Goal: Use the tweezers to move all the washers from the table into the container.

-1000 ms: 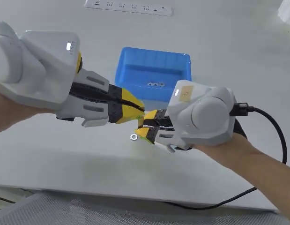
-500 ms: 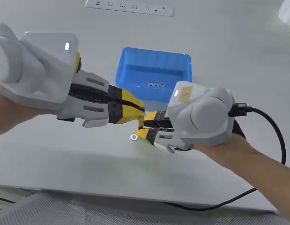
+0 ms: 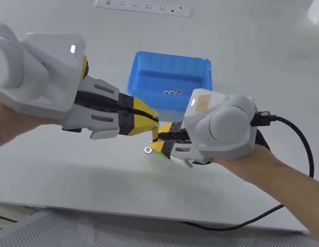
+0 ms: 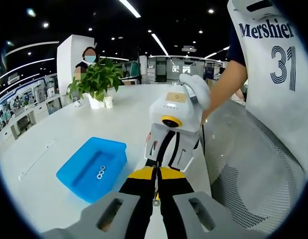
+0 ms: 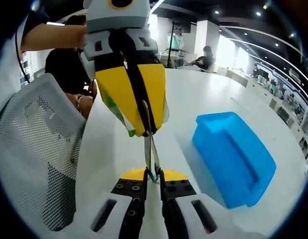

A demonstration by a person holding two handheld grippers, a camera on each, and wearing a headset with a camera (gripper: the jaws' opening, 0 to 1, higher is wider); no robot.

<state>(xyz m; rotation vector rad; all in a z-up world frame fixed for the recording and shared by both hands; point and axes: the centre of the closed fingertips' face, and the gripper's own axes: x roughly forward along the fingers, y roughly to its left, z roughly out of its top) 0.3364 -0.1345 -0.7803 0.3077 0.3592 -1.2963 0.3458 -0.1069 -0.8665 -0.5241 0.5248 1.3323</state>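
Two grippers meet tip to tip over the white tabletop, and both hold the thin metal tweezers. The left gripper has its yellow-tipped jaws closed on the legs of the tweezers. The right gripper has its jaws closed on the near end of the same tool. One small silver ring washer lies flat on the tabletop just below the right jaws' tips and just beside them, touching neither gripper. The step in hand appears to be settling the tool into a working hold. To do it well, keep one pair of jaws clamped while the other adjusts, so that the tool never hangs free. Leave the pointed end projecting beyond the jaws, and squeeze lightly enough that the legs can open over the washer. Which end is the pointed one cannot be told here. The blue rectangular plastic container stands beyond both pairs of jaws, apart from them and open-topped. A short row of washers, about three, rests on its floor near the wall closest to the jaws.
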